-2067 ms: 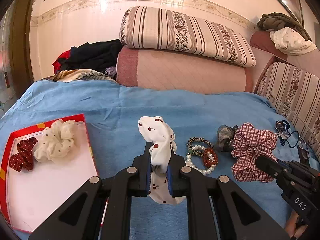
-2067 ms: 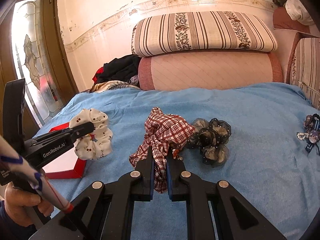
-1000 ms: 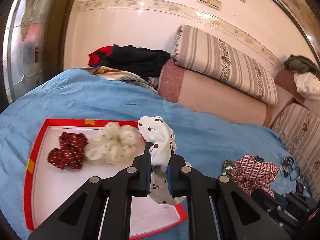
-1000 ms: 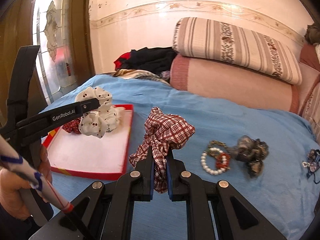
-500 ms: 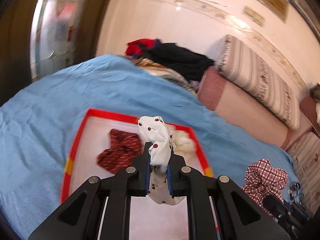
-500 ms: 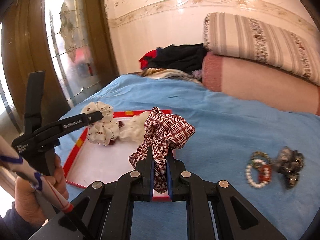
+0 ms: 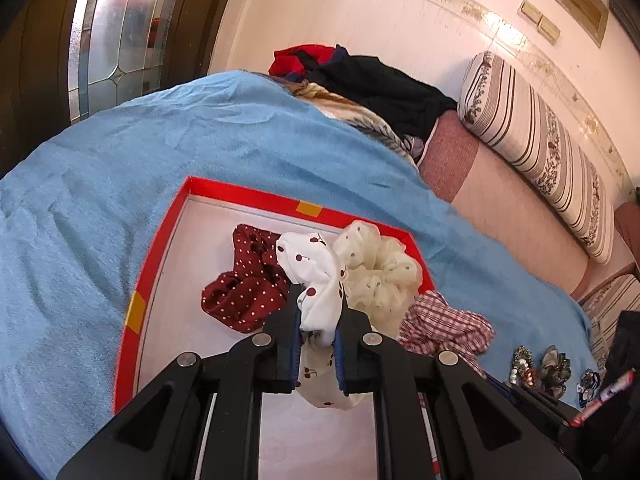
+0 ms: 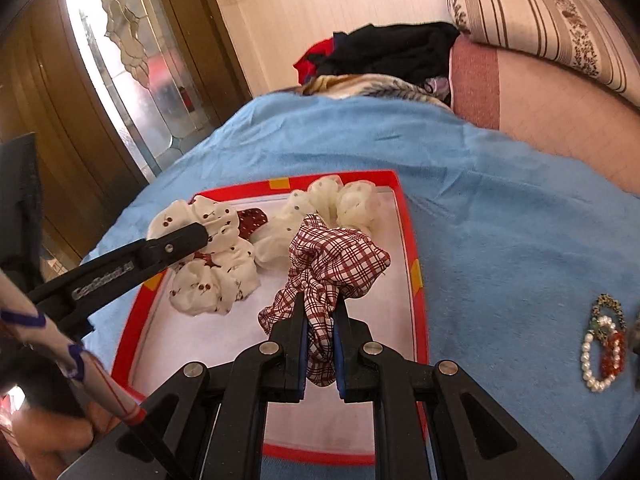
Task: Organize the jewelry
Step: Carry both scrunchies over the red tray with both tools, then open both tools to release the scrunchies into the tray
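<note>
Grippers (both clamped), cherry scrunchie (image 7: 316, 280), plaid scrunchie (image 8: 336, 260), red tray (image 8: 416, 280)

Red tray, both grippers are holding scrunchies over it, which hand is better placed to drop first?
Left, probably. The left gripper holds the cherry-print scrunchie low over the red tray; the right gripper's plaid scrunchie hangs nearer the edge.

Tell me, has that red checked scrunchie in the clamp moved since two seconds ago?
Yes. The right gripper carried the plaid scrunchie from above the blue blanket to over the red tray, while the bracelets stayed put.
</note>
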